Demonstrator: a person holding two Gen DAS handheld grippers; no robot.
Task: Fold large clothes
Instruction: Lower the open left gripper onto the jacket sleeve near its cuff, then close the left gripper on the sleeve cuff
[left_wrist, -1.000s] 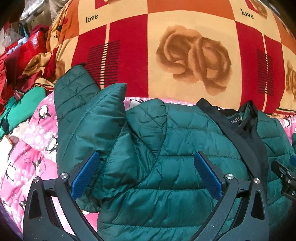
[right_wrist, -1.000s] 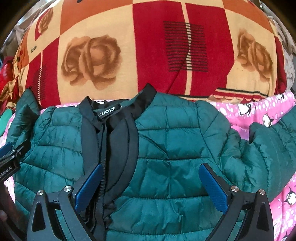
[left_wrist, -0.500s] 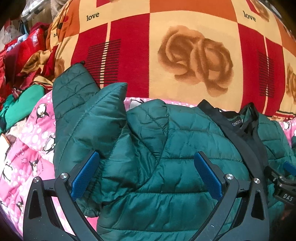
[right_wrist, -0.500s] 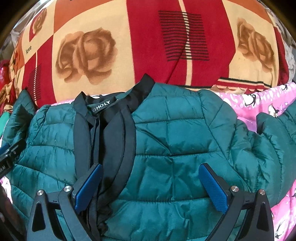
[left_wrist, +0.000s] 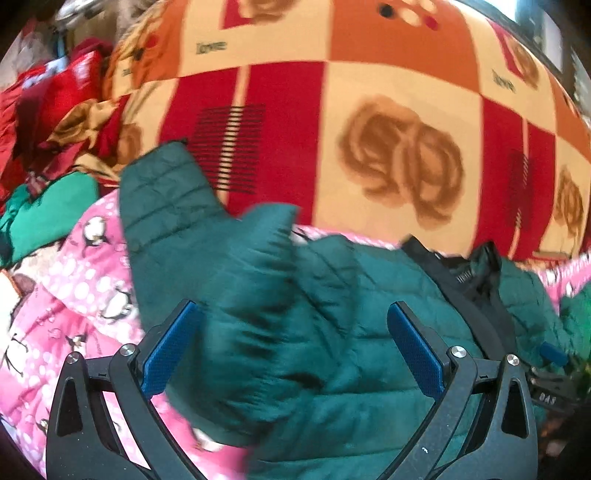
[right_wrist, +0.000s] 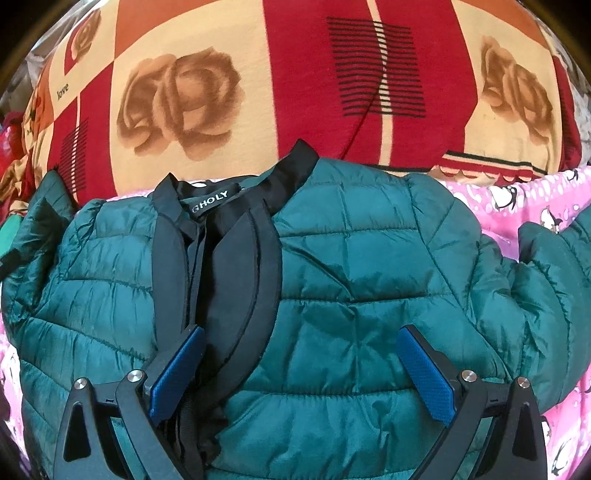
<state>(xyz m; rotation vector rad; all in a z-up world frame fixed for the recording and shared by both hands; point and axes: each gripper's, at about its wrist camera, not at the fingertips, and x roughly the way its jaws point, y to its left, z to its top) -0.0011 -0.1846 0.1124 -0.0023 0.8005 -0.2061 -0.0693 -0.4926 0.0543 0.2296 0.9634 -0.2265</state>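
Observation:
A dark green quilted puffer jacket (right_wrist: 351, 280) with a black collar and zipper placket (right_wrist: 221, 236) lies front up on the pink penguin bedding. My right gripper (right_wrist: 301, 369) is open over its right chest panel, empty. My left gripper (left_wrist: 291, 347) is open over the jacket's left sleeve (left_wrist: 207, 251), which lies folded back across the body (left_wrist: 369, 332). The left wrist view is blurred. The right gripper's tip (left_wrist: 550, 354) shows at that view's right edge. The other sleeve (right_wrist: 546, 266) stretches out to the right.
A red, orange and cream rose-patterned blanket (right_wrist: 295, 92) rises behind the jacket. Pink penguin bedding (left_wrist: 74, 295) lies under it. A heap of red and green clothes (left_wrist: 40, 147) sits at far left.
The left gripper has swung left and pulled back a little, blurring its view. The right gripper has moved forward and lower over the jacket. Both stay open.

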